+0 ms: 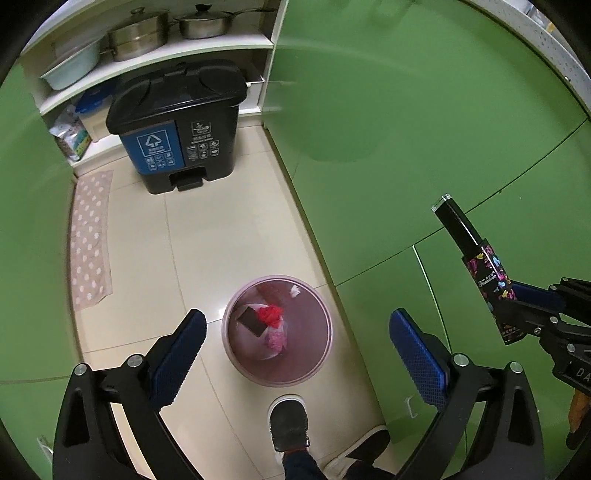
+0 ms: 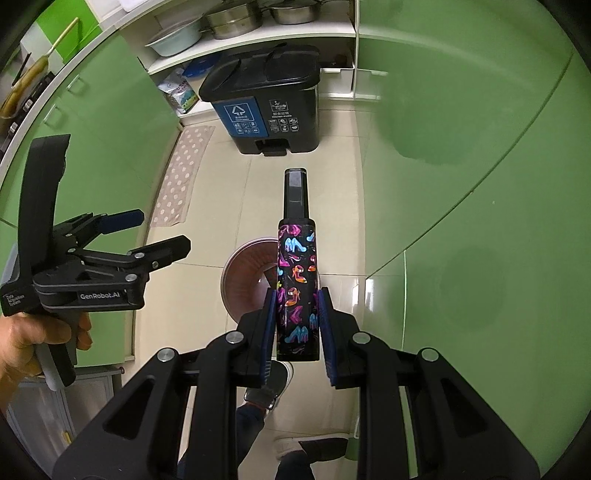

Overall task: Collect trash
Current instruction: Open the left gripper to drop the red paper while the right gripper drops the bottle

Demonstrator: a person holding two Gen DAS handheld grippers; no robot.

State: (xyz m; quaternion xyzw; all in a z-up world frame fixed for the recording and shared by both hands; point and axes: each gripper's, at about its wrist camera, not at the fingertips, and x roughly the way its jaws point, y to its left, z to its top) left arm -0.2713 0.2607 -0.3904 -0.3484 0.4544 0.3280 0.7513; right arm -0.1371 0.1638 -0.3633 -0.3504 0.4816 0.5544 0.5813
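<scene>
A round pink wastebasket [image 1: 236, 363] stands on the tiled floor, holding a red wad [image 1: 270, 314], a dark card and a pink bag. My left gripper [image 1: 297, 341] is open and empty, high above the basket. My right gripper [image 2: 297, 306] is shut on a black bottle with a colourful shoe print [image 2: 297, 280], held upright above the basket [image 2: 243, 273]. The bottle also shows in the left wrist view [image 1: 484, 269], to the right of the basket. The left gripper [image 2: 162, 236] shows in the right wrist view, open.
A black two-part pedal bin [image 1: 177, 122] with a blue recycling panel stands at the far end of the floor. Green cabinet doors [image 1: 406, 129] line both sides. A dotted mat [image 1: 90, 240] lies at the left. Shelves with pots [image 1: 140, 33] are behind. The person's shoe [image 1: 290, 424] is near the basket.
</scene>
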